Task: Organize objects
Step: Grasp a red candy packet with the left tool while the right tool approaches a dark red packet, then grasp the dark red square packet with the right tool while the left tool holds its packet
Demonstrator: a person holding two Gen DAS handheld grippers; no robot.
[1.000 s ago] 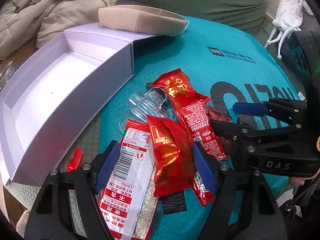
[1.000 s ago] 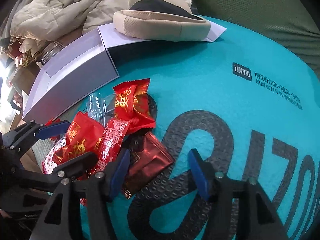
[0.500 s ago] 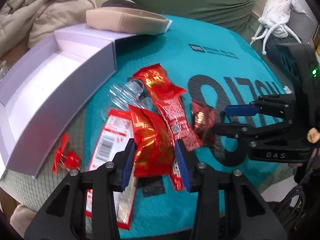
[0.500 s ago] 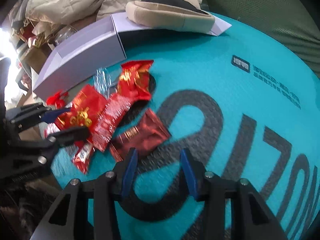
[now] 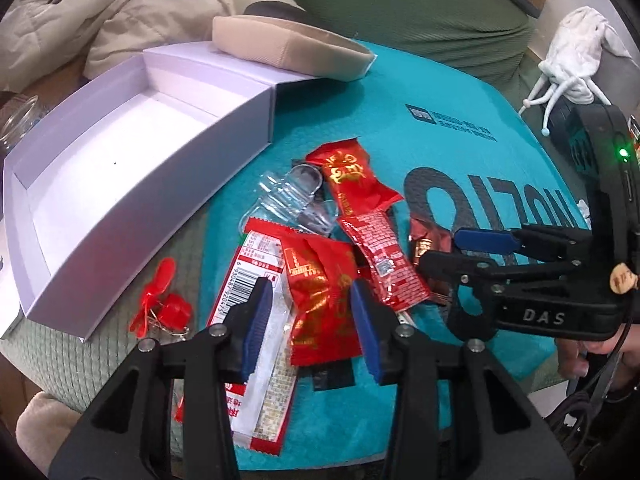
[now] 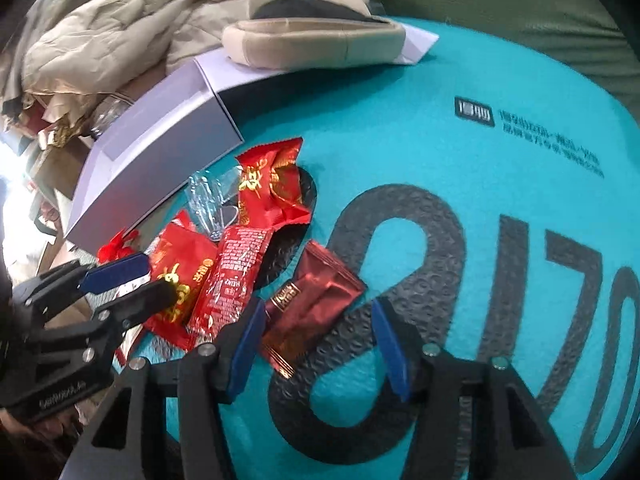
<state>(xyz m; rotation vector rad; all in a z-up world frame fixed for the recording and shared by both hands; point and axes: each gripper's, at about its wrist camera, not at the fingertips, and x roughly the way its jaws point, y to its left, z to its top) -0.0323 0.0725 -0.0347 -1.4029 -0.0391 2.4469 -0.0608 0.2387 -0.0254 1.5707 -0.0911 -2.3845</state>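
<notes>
While both grippers hover over the snack pile:
Left gripper (image 5: 312,320): fingers opening, red-gold packet (image 5: 320,304) between them, unpressed.
Right gripper (image 6: 320,344): fingers opening around dark red packet (image 6: 308,304), untouched.
Surface: teal mat (image 6: 400,140).
Nearby: open white box (image 5: 120,152), beige quilted jacket (image 6: 120,40).

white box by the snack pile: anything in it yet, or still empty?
Empty. The left wrist view looks straight into the open white box: bare floor and walls, nothing inside. All the snack packets lie outside it on the teal mat.
</notes>
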